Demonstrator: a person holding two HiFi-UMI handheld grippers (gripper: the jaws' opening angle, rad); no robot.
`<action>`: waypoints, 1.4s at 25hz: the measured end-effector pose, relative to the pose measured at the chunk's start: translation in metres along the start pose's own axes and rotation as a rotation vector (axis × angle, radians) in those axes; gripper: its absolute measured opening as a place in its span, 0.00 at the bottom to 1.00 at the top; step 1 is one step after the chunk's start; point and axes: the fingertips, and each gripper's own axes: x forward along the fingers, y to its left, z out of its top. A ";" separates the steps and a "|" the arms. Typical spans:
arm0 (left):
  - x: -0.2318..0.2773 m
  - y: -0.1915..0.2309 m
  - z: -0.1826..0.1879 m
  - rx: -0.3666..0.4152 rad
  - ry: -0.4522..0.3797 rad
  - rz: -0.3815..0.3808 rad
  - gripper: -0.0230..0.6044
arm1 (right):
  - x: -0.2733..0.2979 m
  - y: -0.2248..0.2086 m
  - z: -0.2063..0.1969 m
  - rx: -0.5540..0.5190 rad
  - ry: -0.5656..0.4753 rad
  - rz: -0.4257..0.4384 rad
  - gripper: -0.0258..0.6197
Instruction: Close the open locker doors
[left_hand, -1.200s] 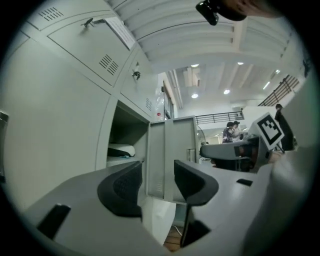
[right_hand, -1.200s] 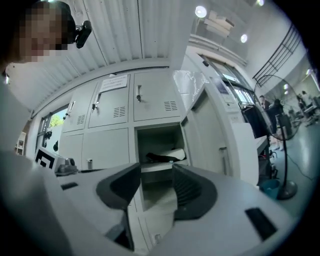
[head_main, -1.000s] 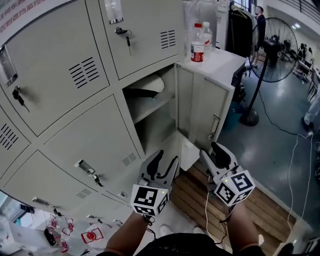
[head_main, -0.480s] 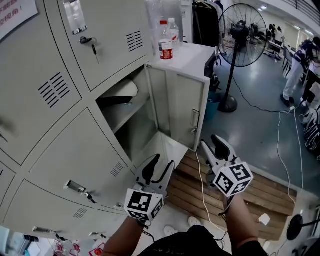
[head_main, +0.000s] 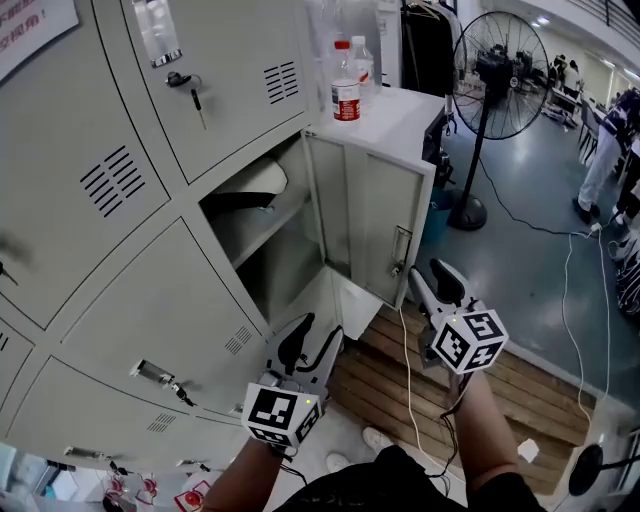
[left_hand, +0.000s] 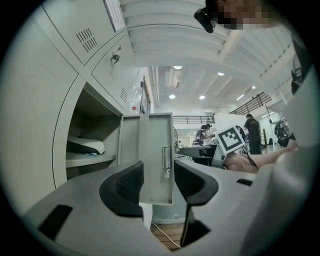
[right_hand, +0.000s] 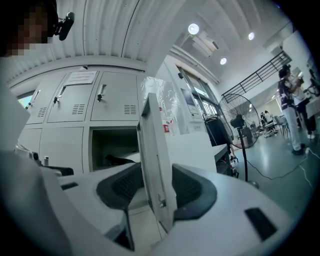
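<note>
One grey locker door (head_main: 365, 220) stands open, swung out to the right of its compartment (head_main: 268, 240). On the shelf inside lie a white and a dark thing (head_main: 255, 185). My right gripper (head_main: 428, 278) is at the door's lower free corner, below its handle (head_main: 400, 250). In the right gripper view the door's edge (right_hand: 152, 150) stands between the open jaws of this gripper (right_hand: 155, 185); I cannot tell whether a pad touches it. My left gripper (head_main: 312, 340) is open and empty, low in front of the compartment. The door (left_hand: 150, 160) shows farther off beyond the left gripper (left_hand: 157, 172).
The other locker doors are shut, some with keys (head_main: 195, 95) in their locks. Bottles (head_main: 345, 95) stand on a white cabinet top (head_main: 410, 115) behind the door. A standing fan (head_main: 500, 90) and cables are on the right, wooden slats (head_main: 400, 390) underfoot, and people at far right.
My right gripper has moved in to the open door's lower free corner. The left gripper has stayed low in front of the compartment. The door stands at the same angle.
</note>
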 end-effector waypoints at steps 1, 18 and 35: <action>0.002 0.002 0.001 -0.001 -0.001 0.010 0.34 | 0.005 -0.002 0.000 -0.002 0.006 0.005 0.32; 0.031 0.011 -0.003 -0.011 0.019 0.106 0.34 | 0.049 -0.020 -0.027 -0.062 0.086 0.065 0.18; 0.028 0.013 0.005 -0.019 -0.002 0.137 0.32 | 0.033 0.038 -0.034 -0.137 0.105 0.196 0.18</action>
